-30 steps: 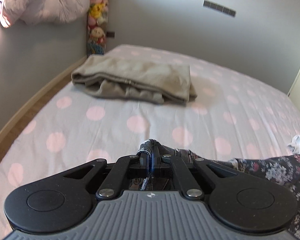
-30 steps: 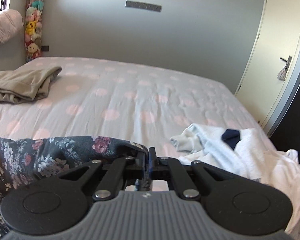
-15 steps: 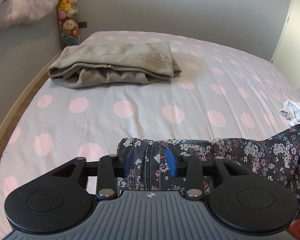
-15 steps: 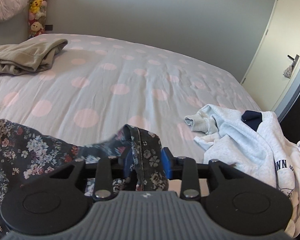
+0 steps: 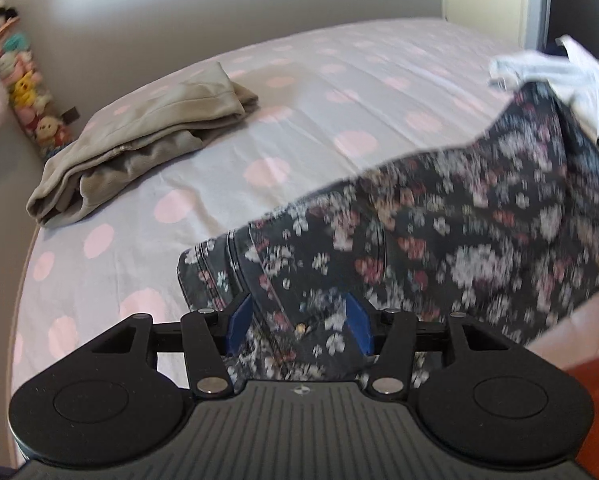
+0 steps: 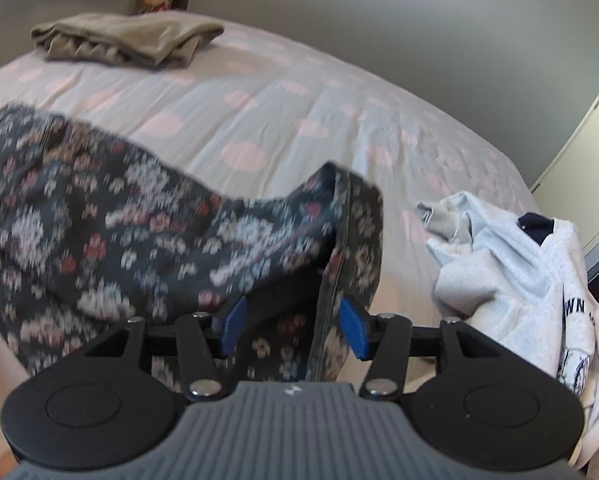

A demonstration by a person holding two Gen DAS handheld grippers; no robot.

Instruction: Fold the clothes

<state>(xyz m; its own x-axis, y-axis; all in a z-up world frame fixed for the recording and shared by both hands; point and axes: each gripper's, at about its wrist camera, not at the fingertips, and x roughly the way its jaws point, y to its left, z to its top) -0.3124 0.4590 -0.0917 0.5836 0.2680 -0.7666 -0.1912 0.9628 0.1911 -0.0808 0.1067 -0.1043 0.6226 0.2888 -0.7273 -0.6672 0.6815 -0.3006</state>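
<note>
Left tool (image 5: 299, 326): jaws wide apart, floral garment (image 5: 439, 232) lying loose between the pads, ungripped. Right tool (image 6: 291, 326): likewise open around a garment fold. Garment spread across near edge of bed (image 6: 299, 92); folded beige clothes (image 5: 139, 136) far left; white sweatshirt (image 6: 519, 272) right.

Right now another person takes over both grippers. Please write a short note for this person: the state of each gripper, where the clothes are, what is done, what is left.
Left gripper: jaws open, floral garment lying between the blue pads, not clamped.
Right gripper: jaws open too, a fold of the same garment between the pads.
The floral garment spreads across the near part of the polka-dot bed, unfolded and blurred, so it looks in motion.
Done: a beige garment lies folded at the far corner.
Left: fold the floral garment, then the crumpled white sweatshirt on the right side of the bed.
</note>
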